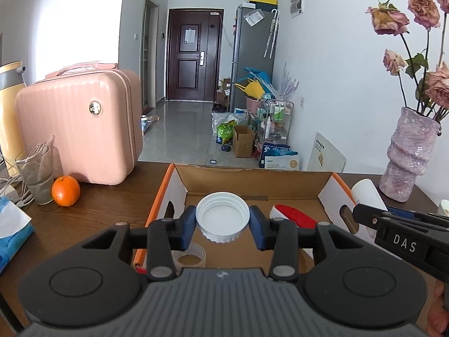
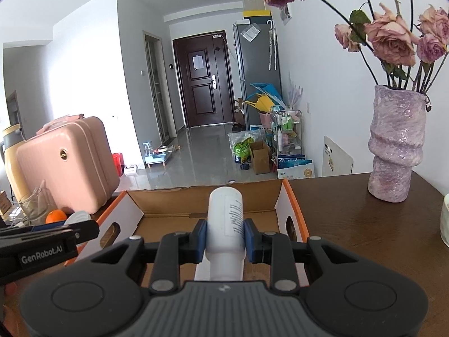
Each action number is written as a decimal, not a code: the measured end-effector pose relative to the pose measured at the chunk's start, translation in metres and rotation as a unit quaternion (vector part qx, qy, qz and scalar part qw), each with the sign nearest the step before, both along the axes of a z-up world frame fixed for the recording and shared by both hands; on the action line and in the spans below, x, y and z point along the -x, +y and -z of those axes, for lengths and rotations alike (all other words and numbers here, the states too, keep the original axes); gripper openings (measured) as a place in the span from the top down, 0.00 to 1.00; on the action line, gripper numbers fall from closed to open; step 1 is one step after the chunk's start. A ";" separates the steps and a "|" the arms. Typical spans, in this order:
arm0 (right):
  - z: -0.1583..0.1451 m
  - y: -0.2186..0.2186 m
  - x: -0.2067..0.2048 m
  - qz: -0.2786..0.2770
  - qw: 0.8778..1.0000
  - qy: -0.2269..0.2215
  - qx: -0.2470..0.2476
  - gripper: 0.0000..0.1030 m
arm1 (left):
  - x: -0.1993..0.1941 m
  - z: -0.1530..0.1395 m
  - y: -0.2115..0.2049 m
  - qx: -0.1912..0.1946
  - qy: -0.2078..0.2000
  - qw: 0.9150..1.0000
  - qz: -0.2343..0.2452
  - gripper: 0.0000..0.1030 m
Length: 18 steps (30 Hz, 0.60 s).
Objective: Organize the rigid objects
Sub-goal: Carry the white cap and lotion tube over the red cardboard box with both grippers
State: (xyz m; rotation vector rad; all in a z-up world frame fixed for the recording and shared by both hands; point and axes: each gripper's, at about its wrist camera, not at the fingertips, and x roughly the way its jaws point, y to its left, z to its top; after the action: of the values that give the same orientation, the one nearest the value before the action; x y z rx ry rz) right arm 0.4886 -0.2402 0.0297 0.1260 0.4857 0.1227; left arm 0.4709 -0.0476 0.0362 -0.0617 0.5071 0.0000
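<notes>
While both hands hang over the open cardboard box [image 1: 179, 185] on the dark wooden worktop [image 1: 106, 213], each pair of tongs carries something white. The left tongs [image 1: 222, 221] are clamped on a white ribbed screw cap [image 1: 222, 217], its open side facing the camera, the blue pads [image 1: 187, 226] pressing on its left and right edges above the box floor. The right tongs [image 2: 225, 237] grip a white plastic bottle [image 2: 226, 219] around its body, the bottle pointing forward along the fingers over the same box; in the left view its end shows past the box's right wall. Inside the box lie a red and white object [image 1: 291, 216], partly hidden, and a roll of clear tape [image 1: 189, 258] near the front. Left of the box stand a pink hard-shell case [image 1: 81, 123], an orange [image 1: 66, 191] and a glass [image 1: 36, 174] with cables in it. Right of the box stands a lilac vase [image 2: 395, 146] of dried roses.
</notes>
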 end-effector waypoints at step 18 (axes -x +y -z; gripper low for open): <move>0.013 0.009 -0.041 -0.001 1.000 0.027 0.011 0.74 | -0.056 0.018 -0.001 -0.015 0.036 0.999 -0.022 0.60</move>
State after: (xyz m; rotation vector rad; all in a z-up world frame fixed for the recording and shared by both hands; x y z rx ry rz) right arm 0.5292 -0.2316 0.0163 0.1080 0.5408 0.1172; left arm 0.5272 -0.0484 0.0182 -0.0444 0.5768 0.0537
